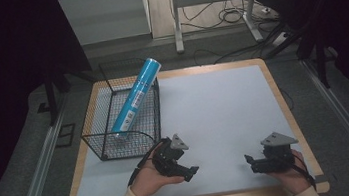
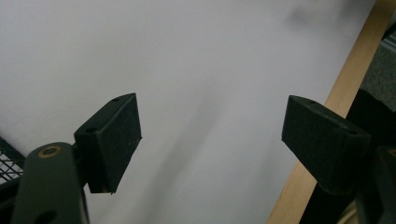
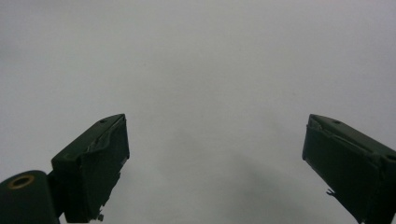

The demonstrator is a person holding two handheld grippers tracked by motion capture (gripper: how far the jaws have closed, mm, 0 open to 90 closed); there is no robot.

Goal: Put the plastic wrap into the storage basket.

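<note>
Both grippers' fingers (image 2: 112,140) gape over white paper (image 1: 215,118), holding nothing.

Blue tube (image 1: 136,98) in wire basket (image 1: 98,137): you get white label patch, print too small to read. Nothing else lettered.

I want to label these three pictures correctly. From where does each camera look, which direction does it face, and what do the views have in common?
High view: sits above the person's side, looks forward and down on the table with the wire basket holding a blue tube; both hands show, with the left gripper and right gripper.
Left gripper view: rides on the left gripper, faces the white sheet; open jaws, wooden table edge.
Right gripper view: rides on the right gripper, faces the white sheet; open jaws.
Shared: the white sheet; the wooden edge shows in the high and left gripper views.
</note>
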